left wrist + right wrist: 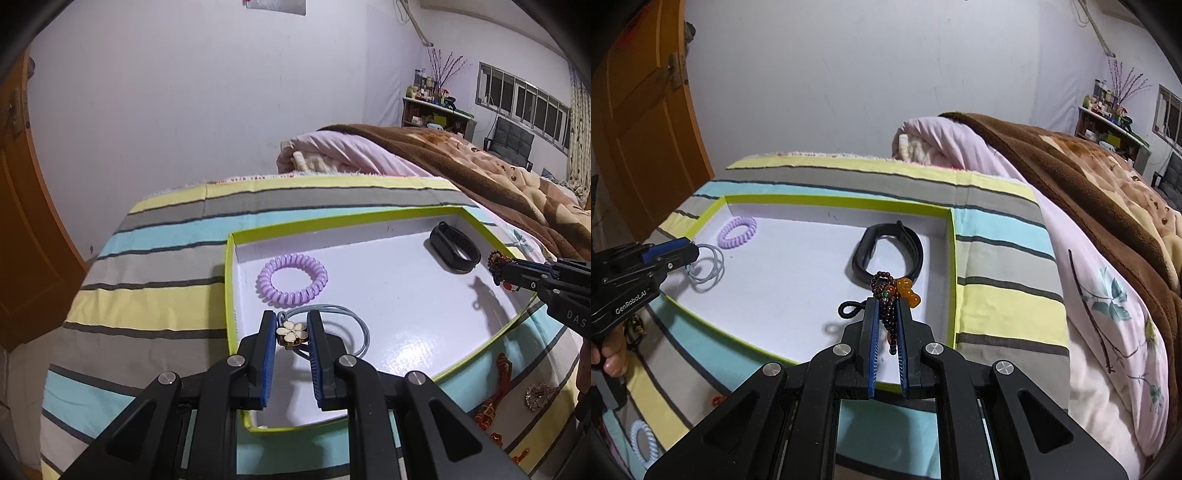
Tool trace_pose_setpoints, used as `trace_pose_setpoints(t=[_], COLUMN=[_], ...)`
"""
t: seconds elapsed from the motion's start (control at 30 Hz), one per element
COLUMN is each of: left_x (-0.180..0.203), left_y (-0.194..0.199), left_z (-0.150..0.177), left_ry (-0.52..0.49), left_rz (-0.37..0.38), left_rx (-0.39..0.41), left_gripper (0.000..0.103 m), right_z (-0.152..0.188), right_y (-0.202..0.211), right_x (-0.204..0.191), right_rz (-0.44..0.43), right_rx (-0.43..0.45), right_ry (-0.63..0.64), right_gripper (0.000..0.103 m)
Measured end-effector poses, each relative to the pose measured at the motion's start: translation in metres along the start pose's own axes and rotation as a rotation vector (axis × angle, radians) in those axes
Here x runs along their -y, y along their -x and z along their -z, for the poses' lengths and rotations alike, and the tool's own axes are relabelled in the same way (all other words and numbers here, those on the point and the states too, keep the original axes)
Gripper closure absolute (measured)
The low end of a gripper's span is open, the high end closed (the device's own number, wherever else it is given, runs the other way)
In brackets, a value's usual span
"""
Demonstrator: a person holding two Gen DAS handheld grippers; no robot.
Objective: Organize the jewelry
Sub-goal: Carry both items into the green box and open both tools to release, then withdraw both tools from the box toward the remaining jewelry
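Observation:
A shallow box with a green rim (231, 295) and white floor lies on the striped bed; it also shows in the right wrist view (951, 273). In it lie a purple spiral hair tie (292, 278) (737, 231) and a black wristband (455, 248) (886, 254). My left gripper (291, 334) is shut on a grey hair tie with a cream flower (291, 331), low over the box floor. My right gripper (886, 314) is shut on a dark beaded bracelet with amber beads (892, 295), held above the box near the wristband. Each gripper shows in the other's view: the right (517, 275), the left (683, 254).
Red beaded pieces (495, 398) and a metal brooch (539, 395) lie on the striped cover right of the box. A light blue spiral tie (642, 439) lies at the cover's near left. A rolled pink quilt and brown blanket (1071, 177) lie behind.

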State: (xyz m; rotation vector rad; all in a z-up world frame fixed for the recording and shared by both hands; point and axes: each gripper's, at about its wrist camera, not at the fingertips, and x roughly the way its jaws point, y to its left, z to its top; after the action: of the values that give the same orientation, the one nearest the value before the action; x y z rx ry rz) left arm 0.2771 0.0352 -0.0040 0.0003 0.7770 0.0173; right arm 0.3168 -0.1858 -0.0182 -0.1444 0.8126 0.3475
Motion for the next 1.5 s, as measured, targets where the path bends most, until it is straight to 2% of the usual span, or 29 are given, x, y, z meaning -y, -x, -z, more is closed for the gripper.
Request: trace_pose_setpoints(t=[0.33, 0.4, 0.53, 0.97, 1.5], left_x=[0.004, 0.004, 0.004, 0.009, 0.016], left_y=[-0.010, -0.010, -0.005, 0.046, 0.142], left_z=[0.000, 0.000, 0.000, 0.017, 0.073], left_ry=[-0.015, -0.017, -0.013, -0.020, -0.006], left_rz=[0.017, 0.022, 0.035, 0.055, 0.077], left_rx=[-0.035, -0.032, -0.018, 0.060, 0.150], left_gripper=[0.086, 0.086, 0.086, 0.085, 0.085], right_z=[0.000, 0.000, 0.000, 0.027, 0.093], right_y=[-0.012, -0.010, -0.004, 0.056, 0.136], right_x=[0.002, 0.002, 0.001, -0.013, -0.041], right_rz=[0.011, 0.010, 0.003, -0.010, -0.034], right_rx=[-0.049, -0.047, -0.031, 0.058, 0.123], right_ry=[-0.005, -0.005, -0.009, -0.023, -0.066], right_gripper=[0.092, 0.088, 0.069, 0.069, 0.069])
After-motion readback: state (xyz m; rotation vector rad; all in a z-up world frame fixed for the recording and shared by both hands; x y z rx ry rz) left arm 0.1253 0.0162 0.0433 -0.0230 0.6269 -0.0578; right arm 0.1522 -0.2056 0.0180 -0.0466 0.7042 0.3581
